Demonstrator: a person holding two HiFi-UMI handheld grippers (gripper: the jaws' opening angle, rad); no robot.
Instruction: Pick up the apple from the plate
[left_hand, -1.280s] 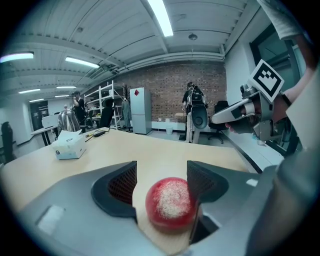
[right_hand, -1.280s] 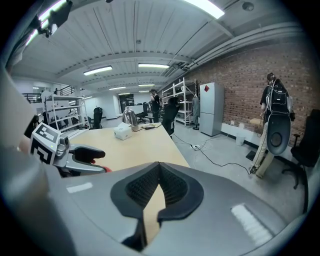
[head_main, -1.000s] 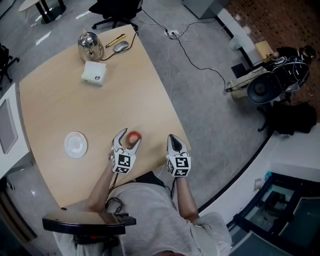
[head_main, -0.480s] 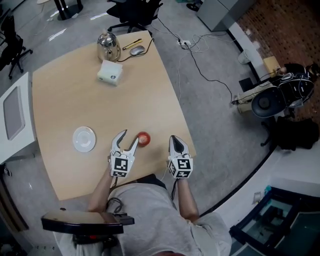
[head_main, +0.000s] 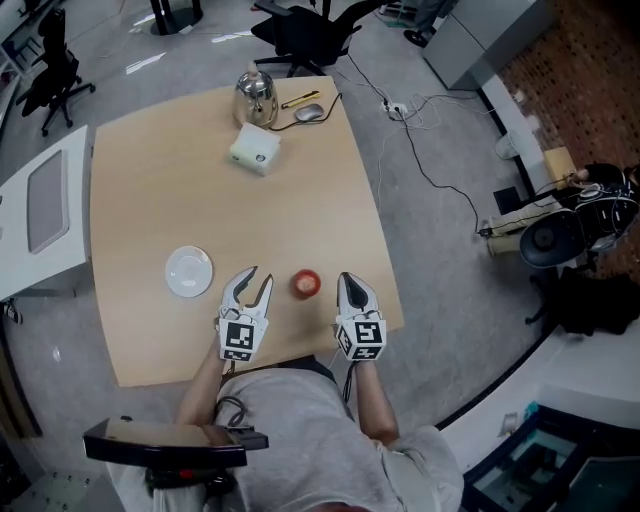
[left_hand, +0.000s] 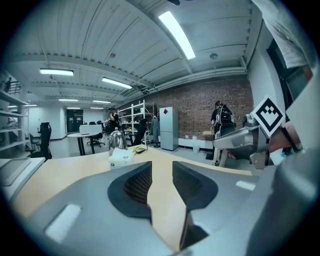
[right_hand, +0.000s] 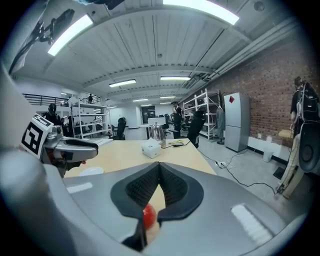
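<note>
- Head view: your left gripper (head_main: 254, 277) has just been closing. The left gripper view shows only a narrow gap between its pads, with nothing in it.
- Your right gripper (head_main: 347, 280) is pinched together at the tips and empty. In the right gripper view a bit of red apple (right_hand: 149, 215) peeks out low behind the jaws, not between the pads.
- The apple (head_main: 306, 283) sits on the bare table (head_main: 200, 180) between the two grippers, touching neither, near your edge. It isn't on the plate (head_main: 188, 271), which lies empty just to the left of the left gripper.
- If you're going for it now, I'd spread the left jaws wide first. Come in low from the side, get the pads around the fattest part and squeeze gently.
- It's round, so I'd guess a nudge from one jaw would send it rolling, and the table edge is close.
- Nothing blocks the approach. The plate is beside your path, so just don't clip it.
- Farther up the table are a white box (head_main: 255, 148), a kettle (head_main: 255, 98) and a mouse (head_main: 309, 112), all well apart from the apple.
- Past the table there's an office chair (head_main: 310, 25) and cables (head_main: 430, 160) on the floor, not your problem.
</note>
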